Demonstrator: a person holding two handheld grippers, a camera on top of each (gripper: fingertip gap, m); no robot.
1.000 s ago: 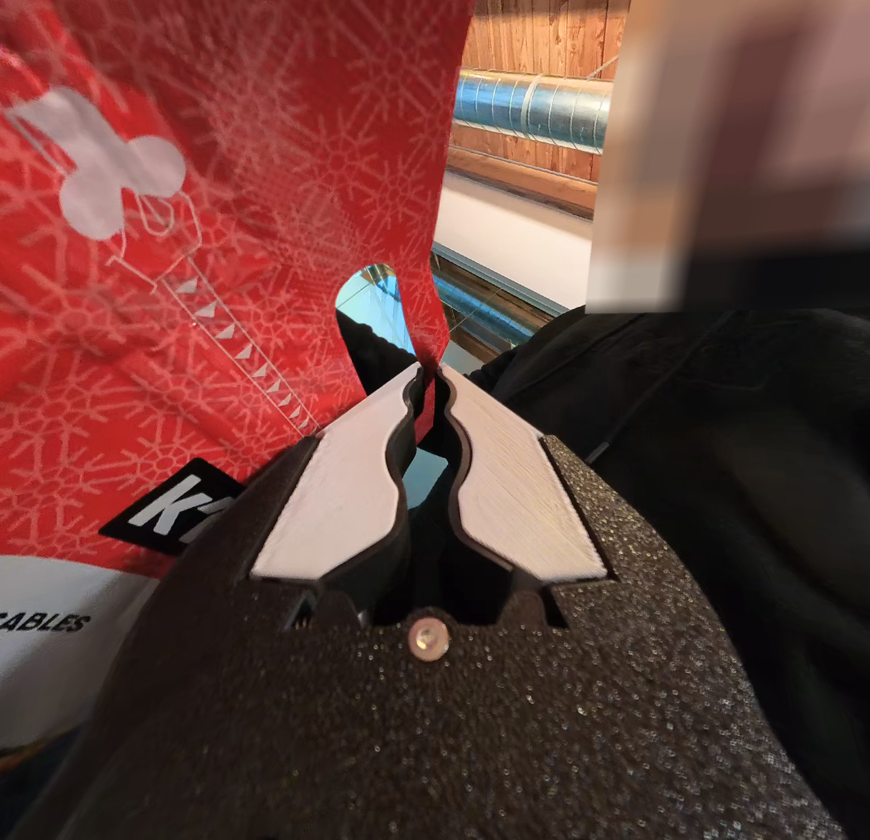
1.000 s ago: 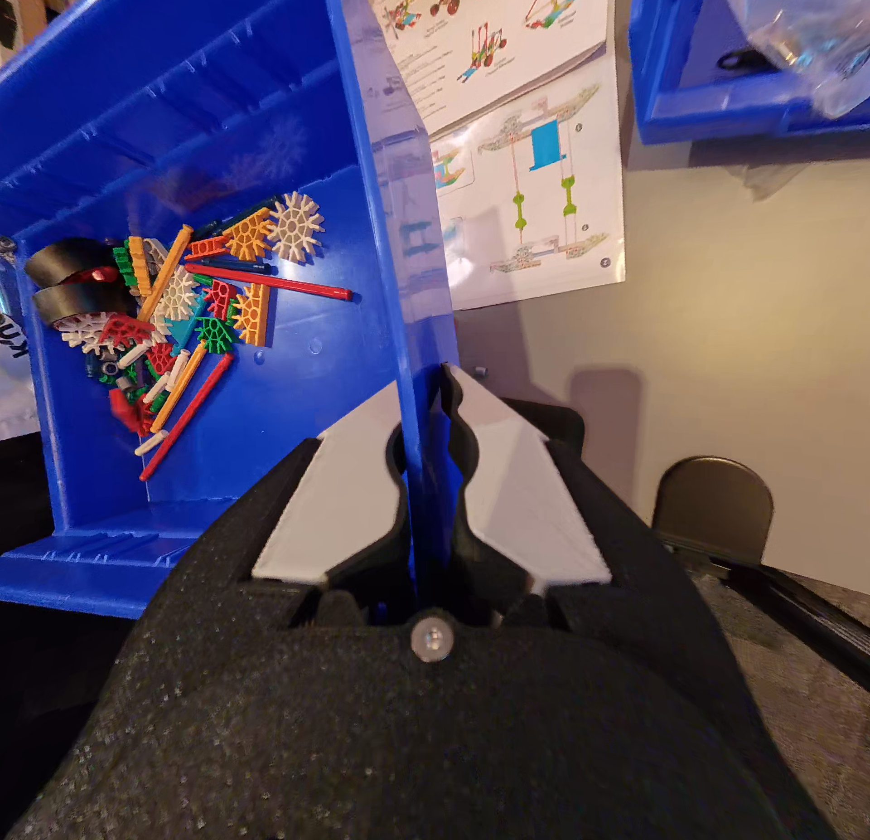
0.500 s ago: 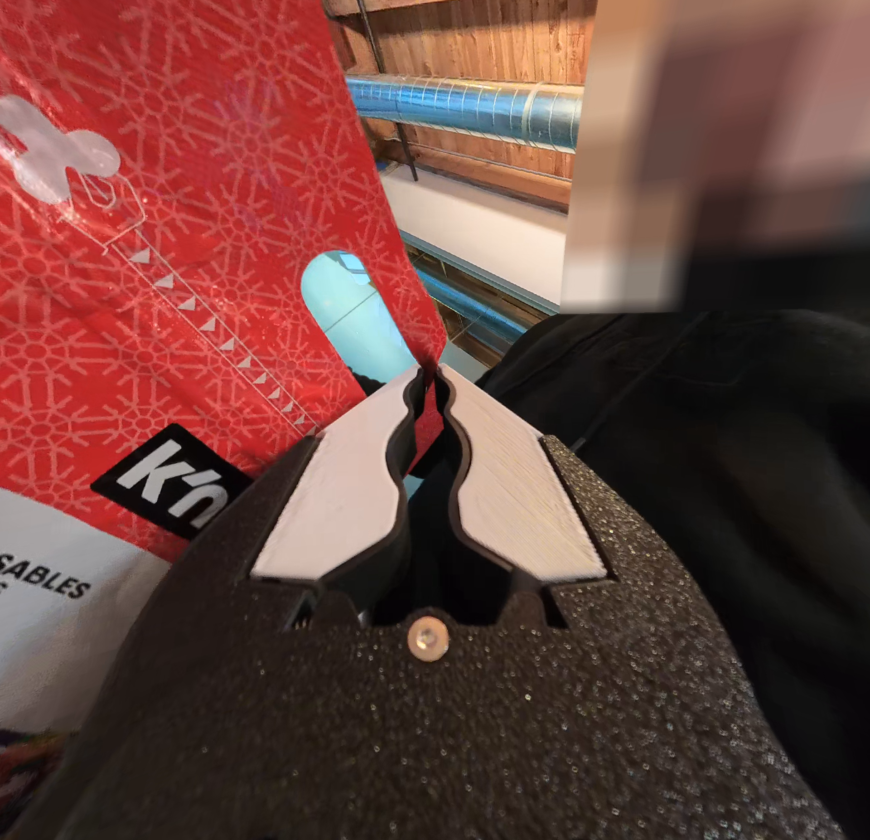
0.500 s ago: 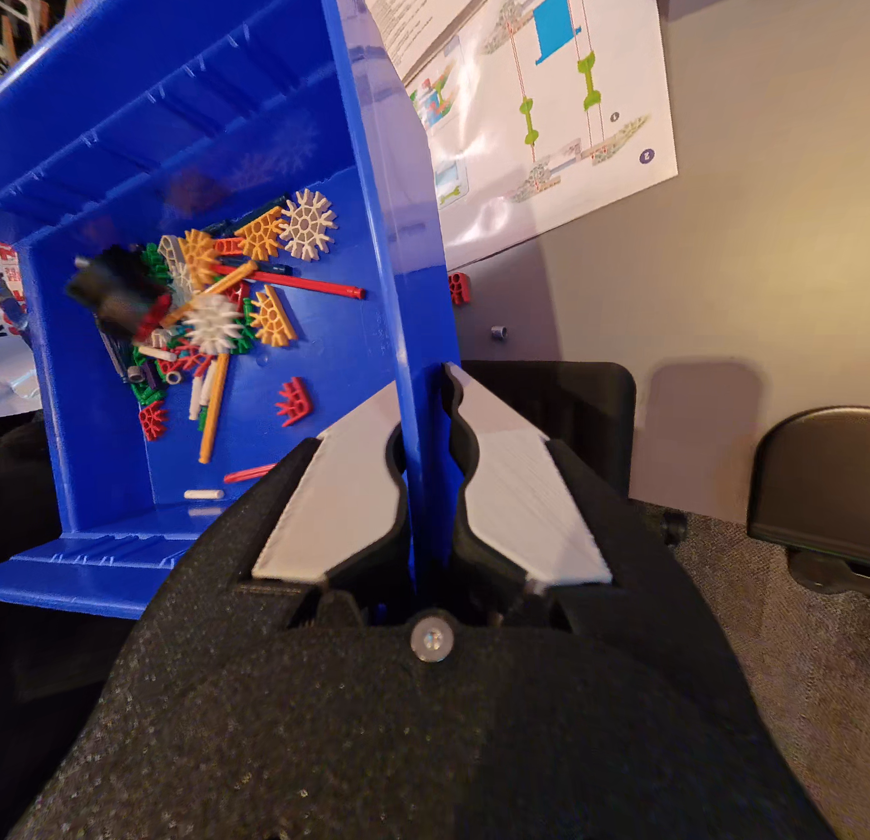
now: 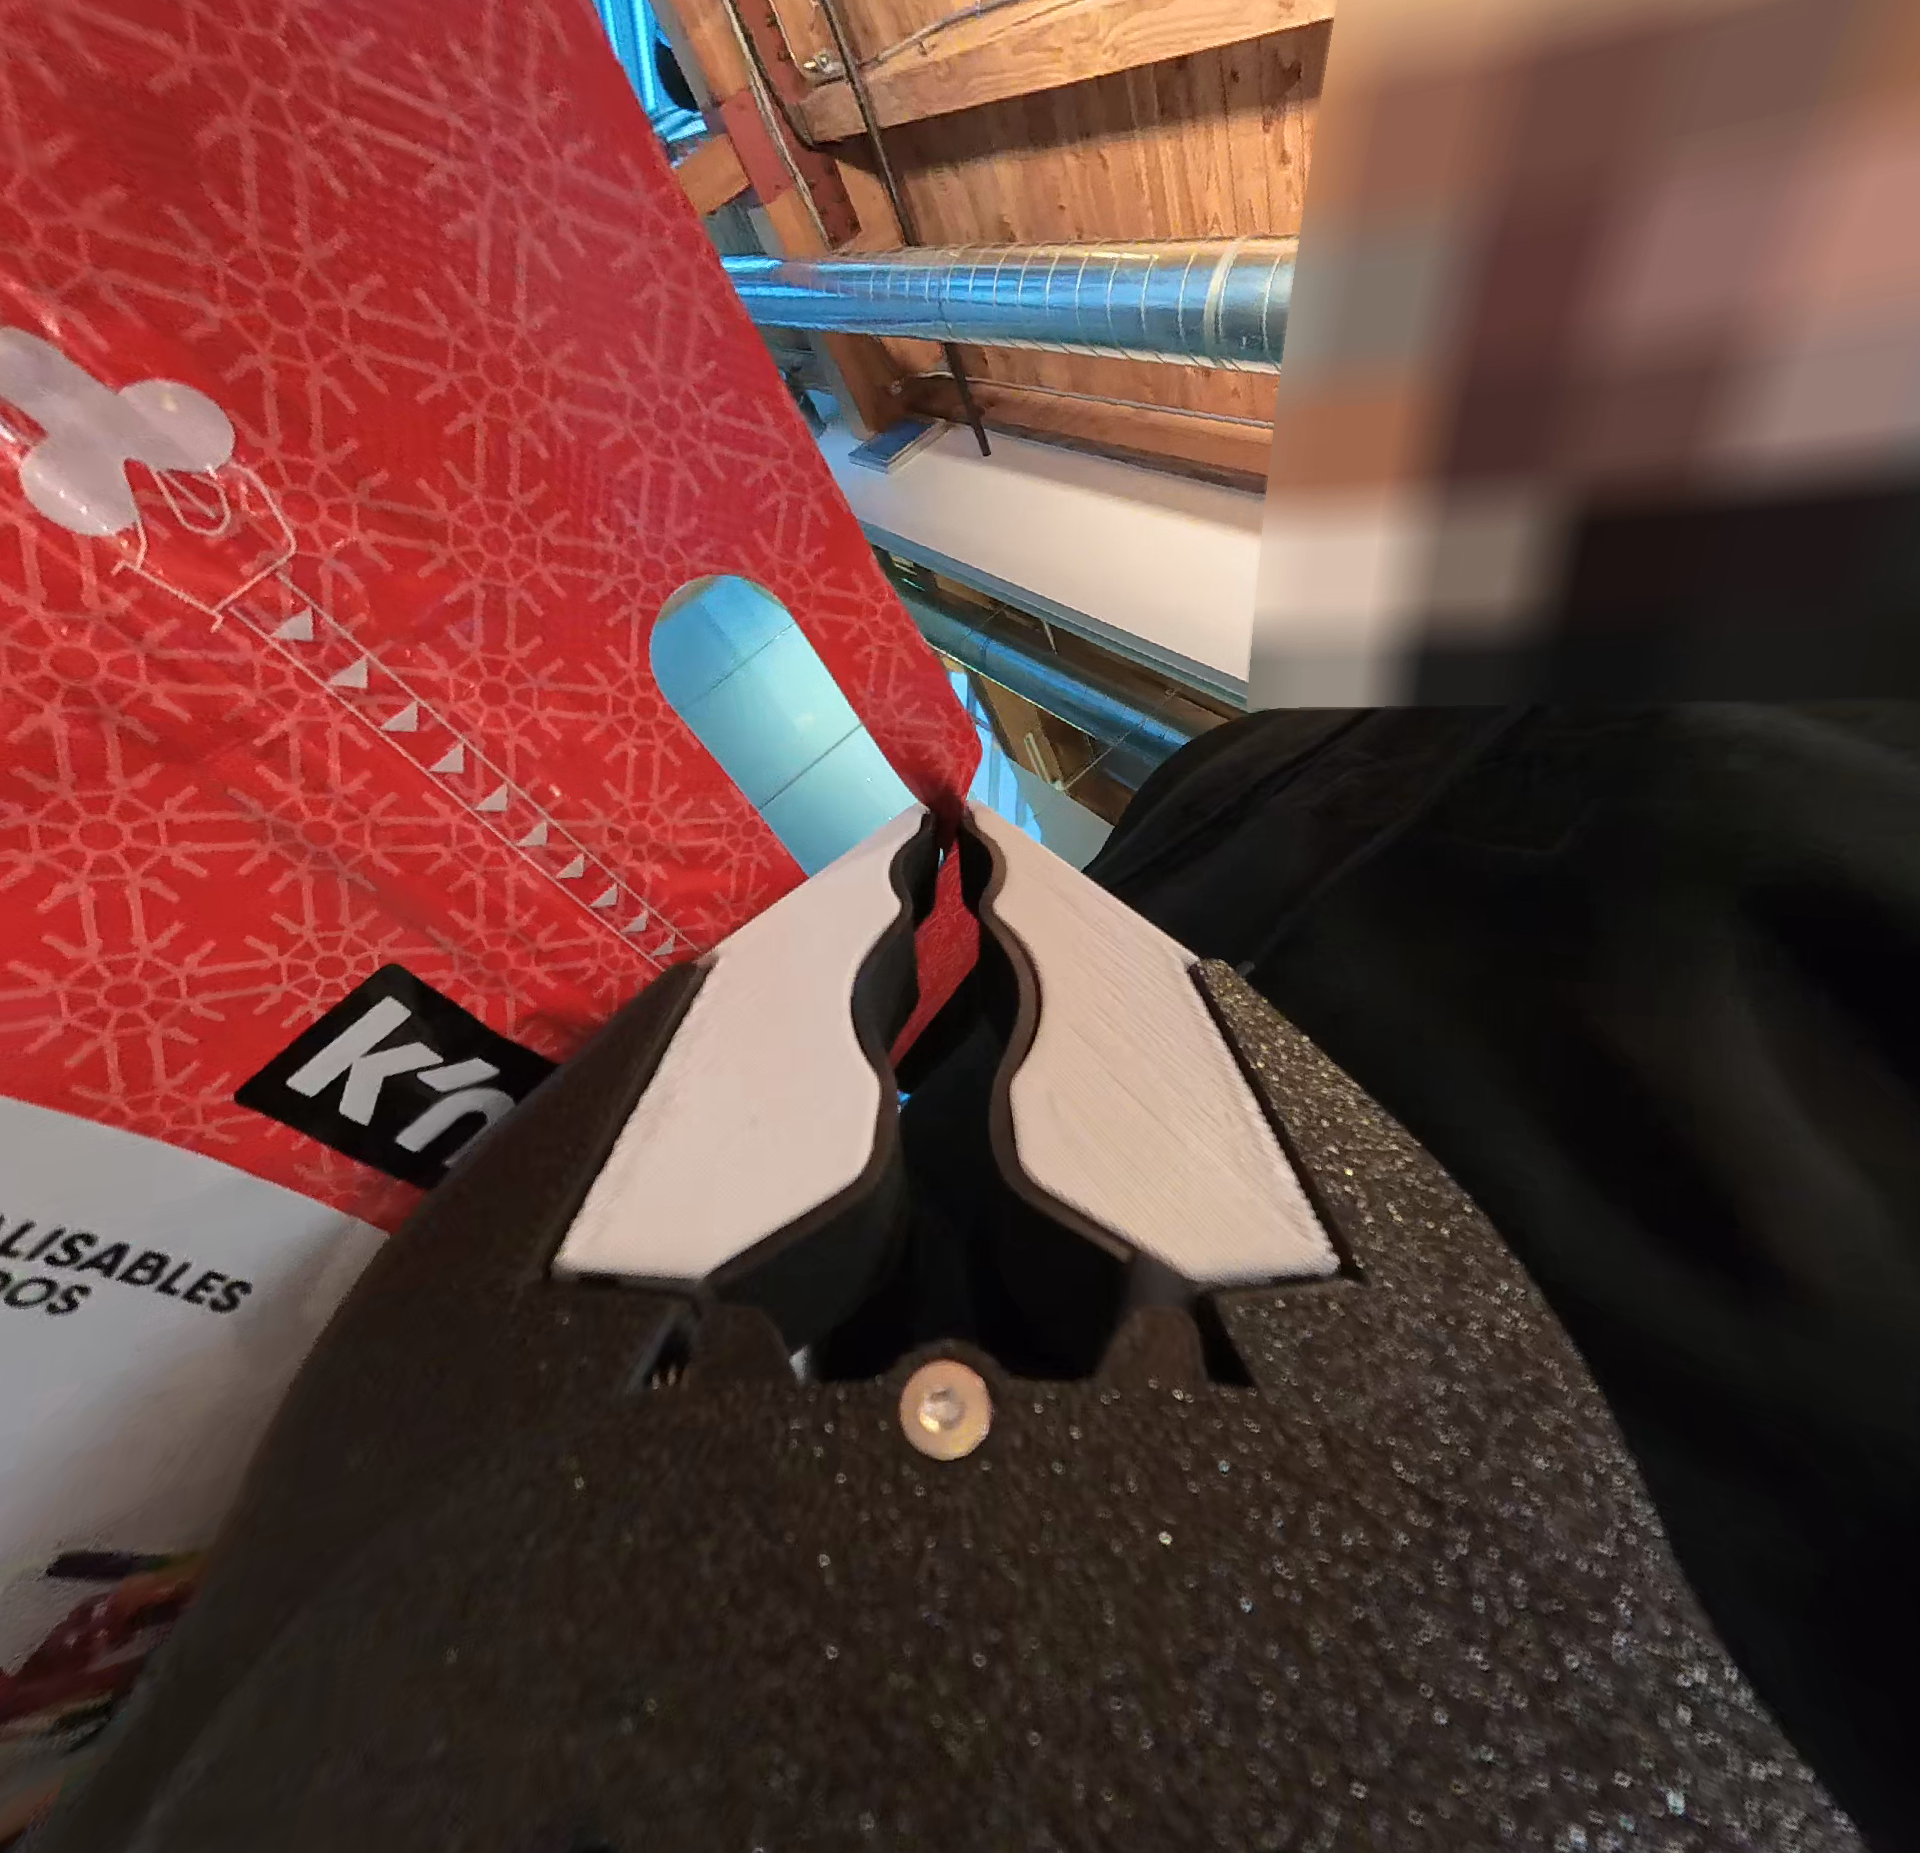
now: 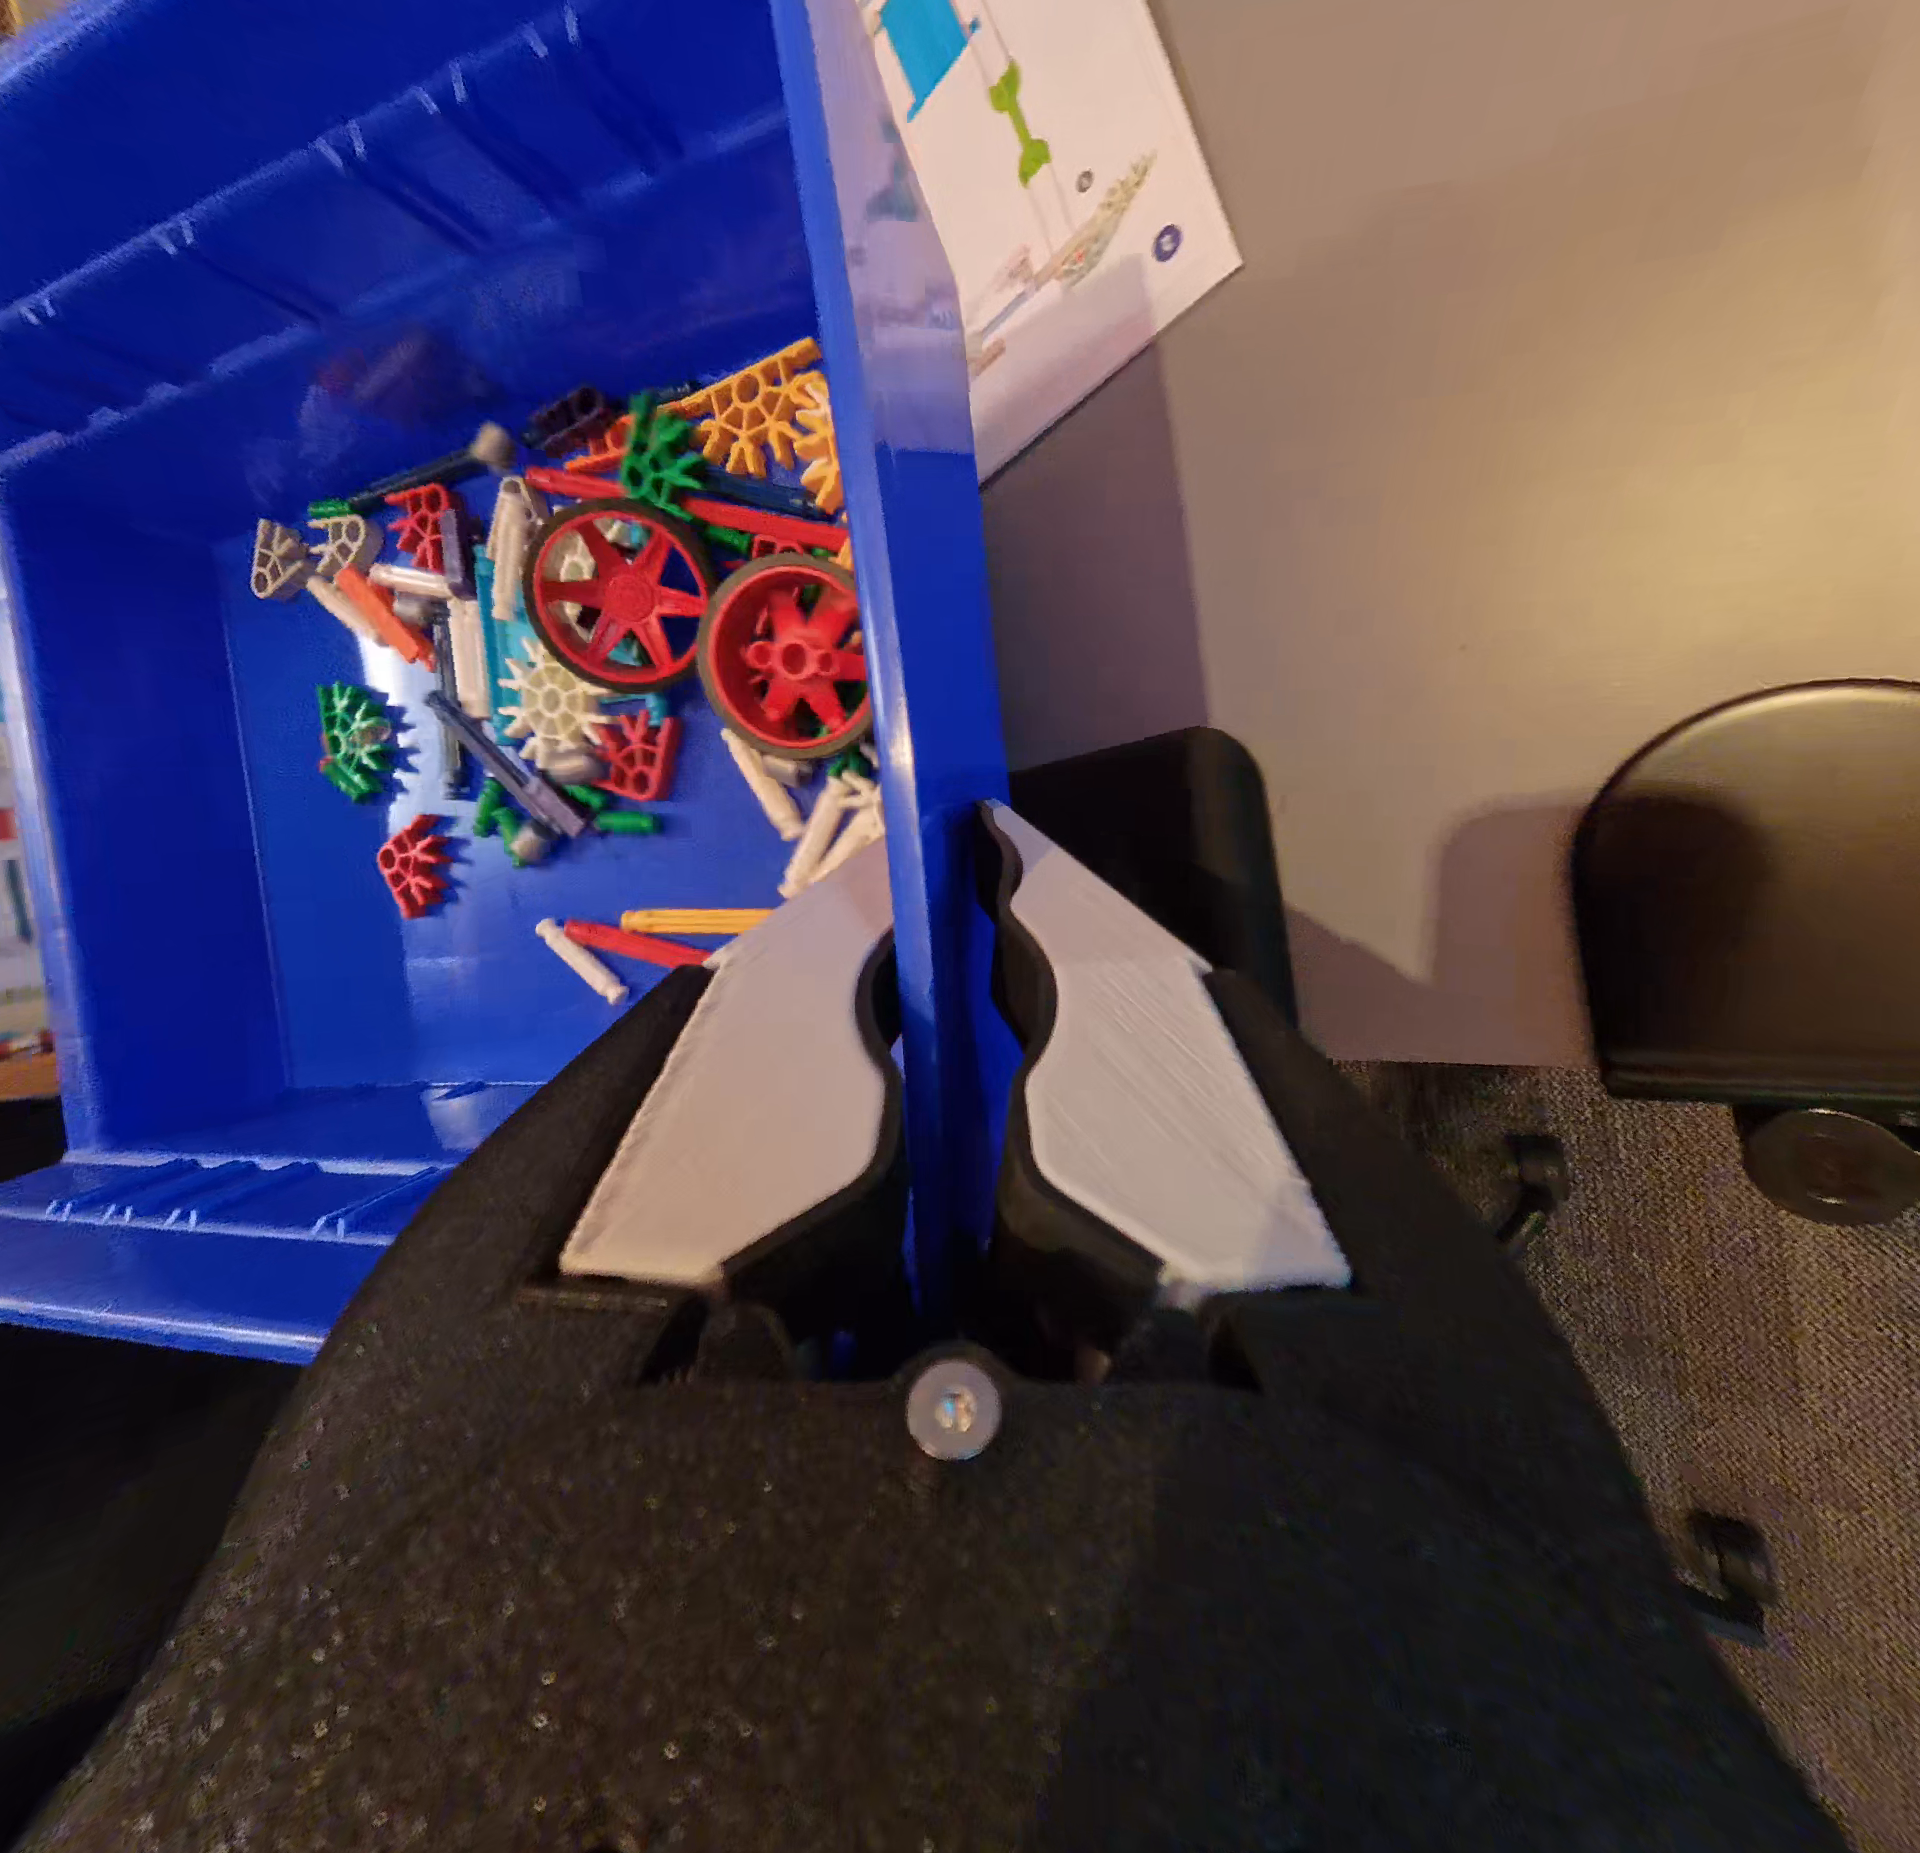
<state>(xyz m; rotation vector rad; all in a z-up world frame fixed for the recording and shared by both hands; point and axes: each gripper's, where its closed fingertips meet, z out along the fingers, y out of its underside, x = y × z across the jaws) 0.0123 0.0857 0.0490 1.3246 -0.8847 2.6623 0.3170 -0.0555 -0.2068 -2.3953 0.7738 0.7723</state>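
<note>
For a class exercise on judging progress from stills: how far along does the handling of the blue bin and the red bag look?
Done: both grips are made. The right gripper is shut on the blue bin wall, the left gripper on the red bag corner. In hand: the bin is held tilted, its construction toy pieces and red wheels heaped inside. Left: all pieces remain in the bin.

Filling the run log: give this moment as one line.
left gripper: shut on red plastic bag corner | right gripper: shut on blue plastic bin wall | bin: small colourful toy parts, two red wheels
</note>
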